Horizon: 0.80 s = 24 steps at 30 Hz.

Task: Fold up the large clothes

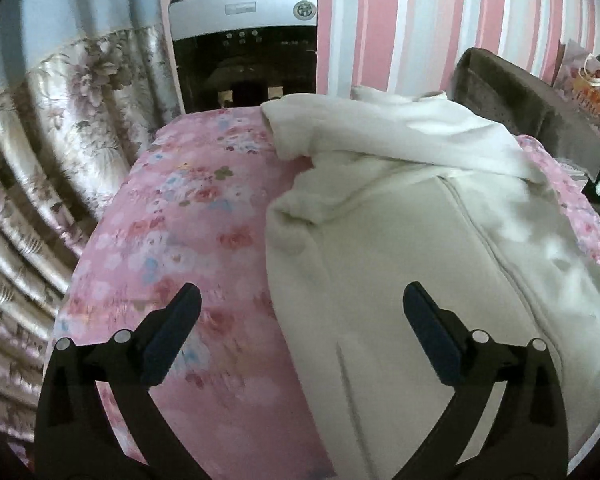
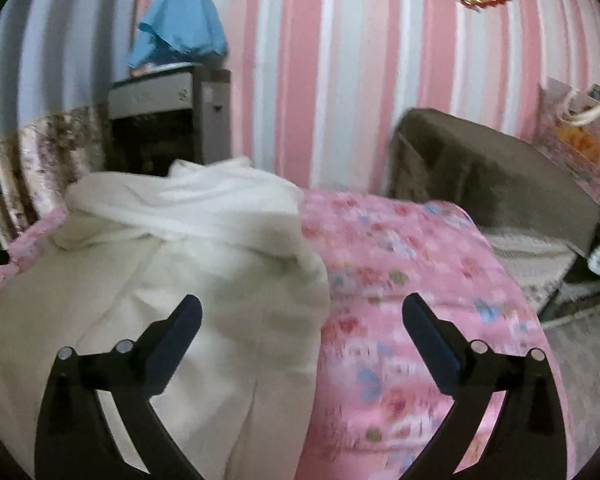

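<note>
Now both tongs, the left tongs and the right tongs, are wide and hold nothing. The white coat lies on the pink bed. Its bunched sleeve might slip loose, and then the fold would come out crooked.

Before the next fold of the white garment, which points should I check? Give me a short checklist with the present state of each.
1. Left gripper empty, jaws wide: ok.
2. Right gripper empty, jaws wide: ok.
3. Garment lies on the bed, held by neither gripper: ok.
4. Garment flat, ready for a fold: not ok; its far part is bunched in loose folds.
5. Free bedspread on both sides of the garment: ok.
6. Near hem and its corners in view for a grasp: cannot tell; the near edge is below both views.
</note>
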Each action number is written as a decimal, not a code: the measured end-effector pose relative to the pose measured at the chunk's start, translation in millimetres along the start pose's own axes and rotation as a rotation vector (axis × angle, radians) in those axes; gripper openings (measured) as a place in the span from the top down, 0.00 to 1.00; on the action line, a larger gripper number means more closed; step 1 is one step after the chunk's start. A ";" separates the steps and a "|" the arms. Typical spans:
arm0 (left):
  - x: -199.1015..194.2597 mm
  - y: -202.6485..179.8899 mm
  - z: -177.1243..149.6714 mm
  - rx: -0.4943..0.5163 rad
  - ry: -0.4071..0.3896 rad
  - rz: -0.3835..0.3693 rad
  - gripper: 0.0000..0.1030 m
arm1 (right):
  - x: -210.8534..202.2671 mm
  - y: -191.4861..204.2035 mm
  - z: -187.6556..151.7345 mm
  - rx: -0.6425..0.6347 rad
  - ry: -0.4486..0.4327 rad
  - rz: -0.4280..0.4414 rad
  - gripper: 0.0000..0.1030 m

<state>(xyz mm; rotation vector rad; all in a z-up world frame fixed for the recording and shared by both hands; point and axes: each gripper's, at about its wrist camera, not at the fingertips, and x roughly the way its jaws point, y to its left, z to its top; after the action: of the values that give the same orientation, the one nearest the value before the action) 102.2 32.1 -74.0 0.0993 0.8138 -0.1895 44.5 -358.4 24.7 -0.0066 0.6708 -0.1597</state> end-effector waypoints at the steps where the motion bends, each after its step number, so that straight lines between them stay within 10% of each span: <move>1: -5.7 -7.6 -6.2 0.005 -0.016 0.020 0.03 | -6.0 3.1 -4.8 0.004 -0.017 -0.026 0.02; 24: -51.3 -39.3 -121.8 0.009 -0.031 -0.045 0.03 | -98.0 13.1 -117.7 0.070 0.061 0.034 0.08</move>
<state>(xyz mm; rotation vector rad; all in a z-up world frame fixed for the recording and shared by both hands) -27.0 19.9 -120.4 0.0868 0.7850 -0.2367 -102.1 -325.5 -7.7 0.0772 0.7250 -0.1513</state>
